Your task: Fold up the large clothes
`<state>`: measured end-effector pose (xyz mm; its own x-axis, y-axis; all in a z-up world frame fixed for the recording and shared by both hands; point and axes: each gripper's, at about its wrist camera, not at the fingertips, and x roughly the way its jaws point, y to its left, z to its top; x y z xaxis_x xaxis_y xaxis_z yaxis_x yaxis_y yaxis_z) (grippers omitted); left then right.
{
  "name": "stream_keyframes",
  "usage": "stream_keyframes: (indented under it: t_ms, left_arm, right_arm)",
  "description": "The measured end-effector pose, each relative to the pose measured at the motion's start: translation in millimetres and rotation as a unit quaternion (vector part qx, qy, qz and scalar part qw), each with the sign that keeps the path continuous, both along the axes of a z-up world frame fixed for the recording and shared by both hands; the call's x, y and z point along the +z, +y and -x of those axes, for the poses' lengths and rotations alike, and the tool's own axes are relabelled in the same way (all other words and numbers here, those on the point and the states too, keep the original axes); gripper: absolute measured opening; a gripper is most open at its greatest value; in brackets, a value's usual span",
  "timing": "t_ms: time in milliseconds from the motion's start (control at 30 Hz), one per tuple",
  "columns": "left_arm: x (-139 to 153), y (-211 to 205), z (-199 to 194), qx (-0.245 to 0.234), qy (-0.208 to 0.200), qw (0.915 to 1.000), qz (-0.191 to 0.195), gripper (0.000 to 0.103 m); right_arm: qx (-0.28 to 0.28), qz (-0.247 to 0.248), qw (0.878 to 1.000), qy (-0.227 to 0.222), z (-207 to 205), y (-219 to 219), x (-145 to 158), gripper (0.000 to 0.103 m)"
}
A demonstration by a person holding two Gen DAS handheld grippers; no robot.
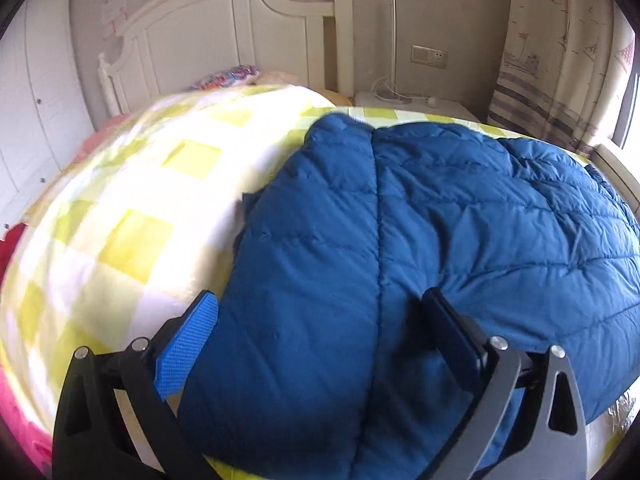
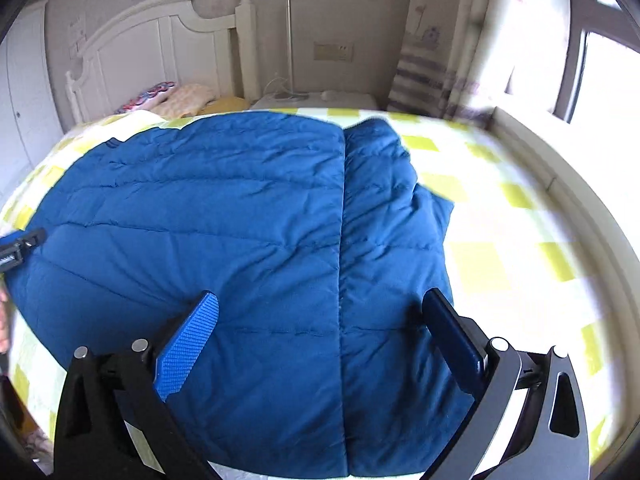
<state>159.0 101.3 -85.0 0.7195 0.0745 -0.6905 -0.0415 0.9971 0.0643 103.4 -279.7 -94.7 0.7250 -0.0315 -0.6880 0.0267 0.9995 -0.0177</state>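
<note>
A large blue quilted puffer jacket [image 1: 400,248] lies spread on a bed with a yellow and white checked cover [image 1: 132,216]. My left gripper [image 1: 320,304] is open, its fingers spread above the jacket's near edge, holding nothing. In the right wrist view the same jacket [image 2: 240,240] covers the middle of the bed [image 2: 520,248]. My right gripper [image 2: 320,304] is open above the jacket's near edge, empty. The left gripper's tip [image 2: 20,246] shows at the far left edge of the right wrist view, over the jacket's left side.
A white headboard [image 1: 224,36] stands at the far end with pillows [image 2: 180,96] below it. A white nightstand [image 1: 416,106] with a lamp pole is beside the bed. Curtains [image 1: 560,60] and a window are on the right. White wardrobe doors [image 1: 36,92] are on the left.
</note>
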Motion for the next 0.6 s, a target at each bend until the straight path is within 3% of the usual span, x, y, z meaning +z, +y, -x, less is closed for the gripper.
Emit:
stream_keyframes:
  t_ms: [67,167,267,300,333,400,533,600]
  left_arm:
    - [14.9,-21.4,16.5,-0.046,-0.03,0.9984,0.012,0.099]
    - [20.0,-67.8,49.9,-0.114,-0.063,0.9909,-0.03,0.1]
    - [-3.7,-106.0,52.2,-0.163,-0.032,0.9842,-0.061,0.101]
    - [-16.2,-113.6,53.0,-0.153,-0.026,0.9844,-0.082,0.101]
    - [-21.8,-113.4,52.3,-0.152,-0.028,0.9848,-0.079,0.101]
    - [-21.3,-103.7,45.6,-0.16,0.0,0.9864,-0.039,0.101]
    - [-18.1,-90.8,41.6,-0.157,0.02,0.9869,-0.029,0.101]
    - [-9.3,-74.7,44.4,-0.139,0.011,0.9901,-0.016,0.101]
  right_arm:
    - [0.036,0.005,0.999,-0.029,13.8,18.7,11.2,0.097]
    - [0.095,0.013,0.994,-0.046,28.4,53.8,15.8,0.097]
    - [0.139,0.044,0.989,-0.031,30.5,87.4,0.4,0.097]
    - [0.138,0.06,0.988,-0.023,28.0,93.9,-8.6,0.098]
    - [0.134,0.067,0.989,-0.019,26.0,95.4,-16.1,0.098]
    - [0.139,0.057,0.989,-0.013,24.0,92.4,-16.6,0.098]
    - [0.145,0.05,0.988,-0.004,24.9,81.5,-11.4,0.098]
    - [0.138,0.04,0.99,-0.005,30.6,71.9,-9.2,0.097]
